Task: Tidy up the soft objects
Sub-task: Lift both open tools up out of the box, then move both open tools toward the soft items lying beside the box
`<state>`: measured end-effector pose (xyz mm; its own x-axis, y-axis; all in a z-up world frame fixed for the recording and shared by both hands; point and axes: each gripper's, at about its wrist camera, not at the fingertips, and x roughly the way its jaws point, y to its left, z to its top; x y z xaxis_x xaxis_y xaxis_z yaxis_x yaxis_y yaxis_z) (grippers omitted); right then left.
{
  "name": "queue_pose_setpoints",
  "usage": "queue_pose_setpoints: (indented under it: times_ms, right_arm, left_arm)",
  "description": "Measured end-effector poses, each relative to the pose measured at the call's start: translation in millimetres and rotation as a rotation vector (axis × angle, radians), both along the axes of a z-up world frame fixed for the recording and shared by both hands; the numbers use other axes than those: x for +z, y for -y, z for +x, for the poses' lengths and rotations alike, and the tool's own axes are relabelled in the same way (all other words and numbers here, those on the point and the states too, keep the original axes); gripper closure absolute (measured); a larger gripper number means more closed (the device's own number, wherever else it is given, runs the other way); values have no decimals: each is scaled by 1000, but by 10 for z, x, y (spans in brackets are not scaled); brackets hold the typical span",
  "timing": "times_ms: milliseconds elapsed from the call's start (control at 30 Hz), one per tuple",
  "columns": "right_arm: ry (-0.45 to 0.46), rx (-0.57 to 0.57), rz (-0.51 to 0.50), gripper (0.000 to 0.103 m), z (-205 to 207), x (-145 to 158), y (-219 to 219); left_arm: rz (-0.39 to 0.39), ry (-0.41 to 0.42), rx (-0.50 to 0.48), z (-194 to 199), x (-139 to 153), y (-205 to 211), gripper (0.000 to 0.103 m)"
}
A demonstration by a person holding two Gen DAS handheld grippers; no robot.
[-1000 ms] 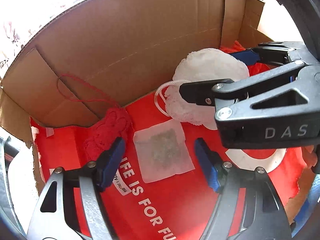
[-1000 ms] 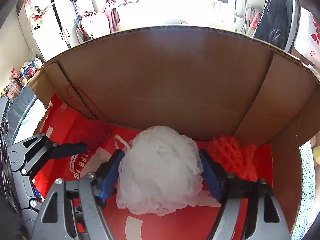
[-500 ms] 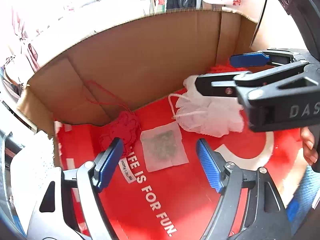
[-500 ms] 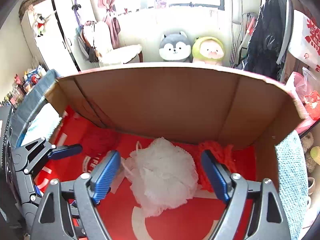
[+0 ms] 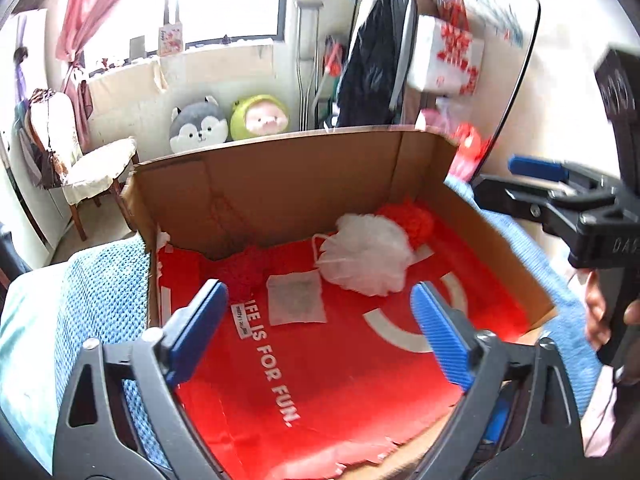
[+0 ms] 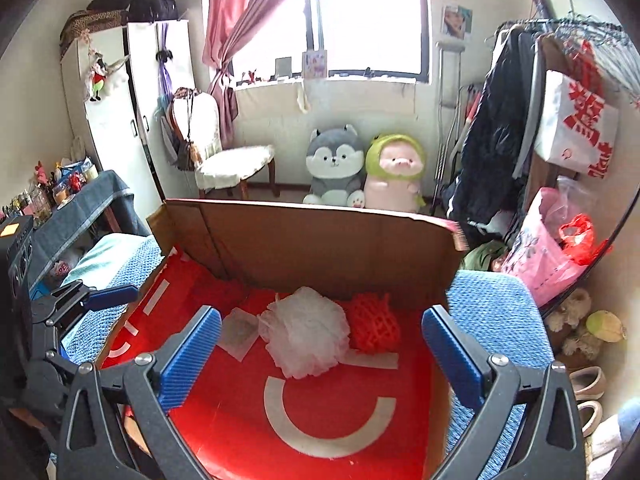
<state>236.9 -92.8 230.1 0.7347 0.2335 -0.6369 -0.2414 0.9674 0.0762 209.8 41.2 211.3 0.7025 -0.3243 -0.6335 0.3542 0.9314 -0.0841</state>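
Note:
A cardboard box [image 5: 280,184] [image 6: 320,236] with a red liner holds a white mesh sponge [image 5: 366,258] [image 6: 306,330], an orange net ball [image 5: 412,220] [image 6: 372,326], a dark red knitted piece [image 5: 250,270] [image 6: 220,292] and a flat white sachet [image 5: 295,299] [image 6: 239,332]. My left gripper [image 5: 316,332] is open and empty, above the box's near side. My right gripper [image 6: 320,360] is open and empty, raised above the box; it also shows at the right in the left wrist view [image 5: 532,186].
The box rests on a blue knitted cover [image 5: 96,296] [image 6: 492,304]. Behind it are two plush toys [image 6: 362,168], a chair [image 6: 232,164], a white wardrobe [image 6: 120,120], hanging clothes [image 6: 496,132] and a pink bag [image 6: 540,252]. Slippers [image 6: 588,384] lie on the floor at right.
The right gripper has let go of the white sponge, which now lies in the box. Both grippers have risen and pulled back from the box, so the room shows.

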Motion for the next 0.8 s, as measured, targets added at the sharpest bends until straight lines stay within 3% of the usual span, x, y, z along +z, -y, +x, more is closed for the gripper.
queue_pose_setpoints:
  times_ms: [167,500,800]
  right_arm:
    - [79,-13,22,0,-440,170,161]
    - [231,-66,19,0,-1354,301,328]
    - [323,-126,-17,0,-2115,18,281]
  left_arm:
    - [-50,99,22,-211,89,9,3]
    - [-98,271,82,-1019,203,5,0]
    - [-139,294,118,-1606,-19,10,0]
